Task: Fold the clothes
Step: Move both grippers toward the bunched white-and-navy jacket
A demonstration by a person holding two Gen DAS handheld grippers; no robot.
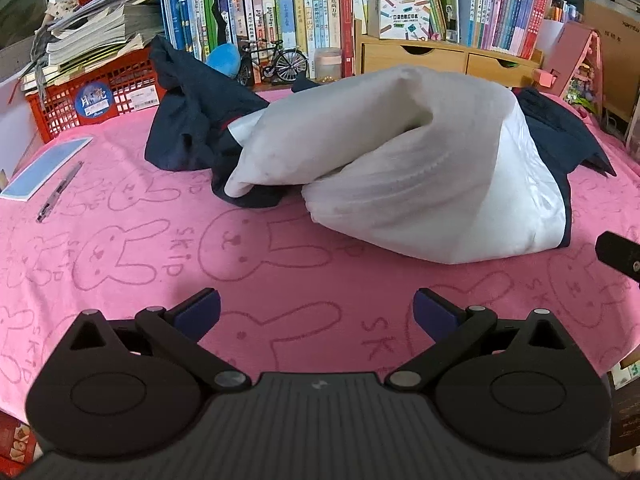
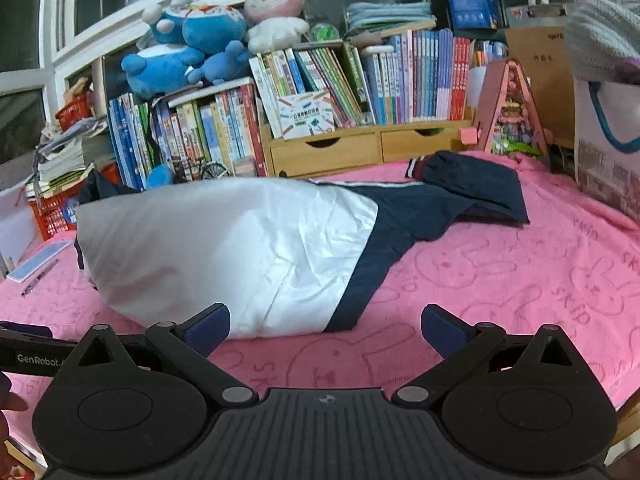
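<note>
On our far left, well away from the left claw (image 1: 316, 312), a blue booklet (image 1: 46, 168) and a pen (image 1: 60, 192) lie on the pink rabbit towel (image 1: 280, 280) that covers the counter. Behind them stands a red crate (image 1: 92, 96) with stacked papers. Our left claw is spread wide and holds nothing; it hovers over bare towel. Ahead of it, a little to the right, lies the white and navy jacket (image 1: 400, 168), crumpled in a heap, apart from the fingers. Our right claw (image 2: 326, 326) is also wide and empty. The jacket (image 2: 224, 248) lies just ahead of its left finger (image 2: 208, 328), very near; we cannot tell if they touch. One navy sleeve (image 2: 472, 192) stretches out ahead and to the right. Behind are the bookshelf (image 2: 320, 92) and plush toys (image 2: 208, 48).
</note>
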